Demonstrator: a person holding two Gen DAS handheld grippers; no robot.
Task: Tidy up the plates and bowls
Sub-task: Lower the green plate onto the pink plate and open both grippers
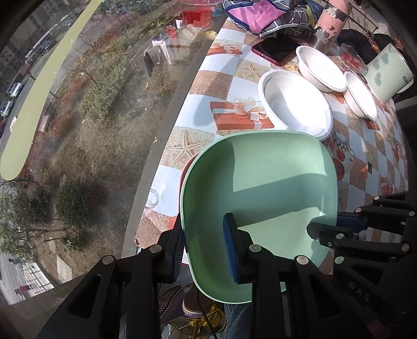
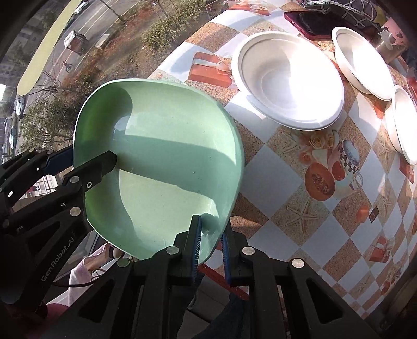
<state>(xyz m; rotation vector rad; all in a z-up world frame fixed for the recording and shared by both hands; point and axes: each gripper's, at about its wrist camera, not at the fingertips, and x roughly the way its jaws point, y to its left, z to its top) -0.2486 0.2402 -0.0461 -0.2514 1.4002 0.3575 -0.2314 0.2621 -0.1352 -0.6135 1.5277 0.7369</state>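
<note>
A mint green square plate (image 1: pixel 260 198) is held above the table's near edge by both grippers. My left gripper (image 1: pixel 206 247) is shut on its left rim. My right gripper (image 2: pixel 211 247) is shut on its right rim; it also shows in the left wrist view (image 1: pixel 328 226). The plate fills the left of the right wrist view (image 2: pixel 161 167), where the left gripper (image 2: pixel 78 167) clamps its far edge. A red plate's edge (image 1: pixel 186 167) shows under the green plate. Three white bowls (image 1: pixel 294 101) (image 1: pixel 322 69) (image 1: pixel 361 95) sit on the table beyond, also in the right wrist view (image 2: pixel 286 80) (image 2: pixel 365 57) (image 2: pixel 404 125).
The table wears a checkered patterned cloth (image 2: pixel 325 221). A dark red phone (image 1: pixel 276 50), a pink flaking bottle (image 1: pixel 329 20), folded cloth (image 1: pixel 260 13), a pale green cup (image 1: pixel 389 74) and a small glass dish (image 1: pixel 353 58) stand at the back. A window (image 1: pixel 78 130) runs along the table's left side.
</note>
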